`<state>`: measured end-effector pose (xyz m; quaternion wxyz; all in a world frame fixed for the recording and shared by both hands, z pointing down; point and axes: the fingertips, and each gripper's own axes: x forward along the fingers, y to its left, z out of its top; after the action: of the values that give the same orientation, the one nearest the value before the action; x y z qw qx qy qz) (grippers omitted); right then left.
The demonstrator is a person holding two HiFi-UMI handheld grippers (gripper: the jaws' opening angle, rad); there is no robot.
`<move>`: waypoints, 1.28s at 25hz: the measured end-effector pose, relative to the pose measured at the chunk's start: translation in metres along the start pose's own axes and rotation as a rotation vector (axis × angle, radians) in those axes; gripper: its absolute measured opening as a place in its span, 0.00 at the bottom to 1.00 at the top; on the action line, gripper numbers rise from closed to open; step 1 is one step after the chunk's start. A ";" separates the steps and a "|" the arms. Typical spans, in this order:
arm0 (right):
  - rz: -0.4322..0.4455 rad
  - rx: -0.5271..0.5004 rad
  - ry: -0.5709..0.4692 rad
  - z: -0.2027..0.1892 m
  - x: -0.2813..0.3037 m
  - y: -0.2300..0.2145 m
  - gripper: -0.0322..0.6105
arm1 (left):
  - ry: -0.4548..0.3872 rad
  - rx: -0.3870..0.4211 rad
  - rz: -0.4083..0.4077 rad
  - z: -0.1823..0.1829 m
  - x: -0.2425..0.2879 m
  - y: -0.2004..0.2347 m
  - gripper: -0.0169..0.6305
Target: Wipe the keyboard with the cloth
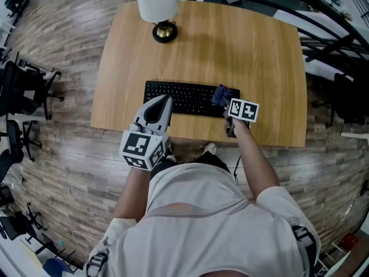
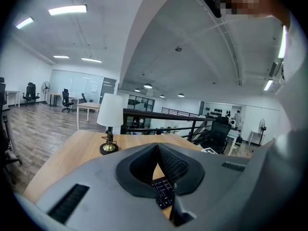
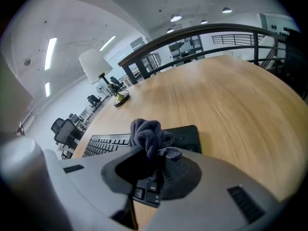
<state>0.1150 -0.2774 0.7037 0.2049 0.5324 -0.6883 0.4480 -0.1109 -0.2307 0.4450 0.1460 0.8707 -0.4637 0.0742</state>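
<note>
A black keyboard lies near the front edge of the wooden table. My right gripper is over the keyboard's right end, shut on a bunched dark blue-grey cloth. In the right gripper view the cloth sticks up from between the jaws of the right gripper, with the keyboard beneath and to the left. My left gripper hovers over the keyboard's left part, shut with nothing in it. In the left gripper view the left gripper has its tips touching, and a few keys of the keyboard show below them.
A table lamp with a white shade and a round brass base stands at the table's far left. Office chairs stand on the wood floor to the left. A dark railing runs behind the table.
</note>
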 end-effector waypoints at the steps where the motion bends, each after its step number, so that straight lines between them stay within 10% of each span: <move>1: -0.005 0.016 -0.007 0.001 -0.004 -0.010 0.26 | -0.006 0.002 0.000 0.002 0.002 -0.004 0.05; 19: -0.087 0.136 -0.087 -0.001 -0.055 -0.080 0.25 | -0.065 0.015 0.075 0.017 -0.033 -0.001 0.05; 32: 0.286 -0.003 -0.132 0.024 -0.047 0.144 0.25 | -0.071 -0.020 0.187 0.011 -0.093 0.068 0.05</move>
<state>0.0044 -0.2673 0.5985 0.0939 0.4569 -0.7698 0.4356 -0.2195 -0.1972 0.4224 0.1305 0.8243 -0.5484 0.0521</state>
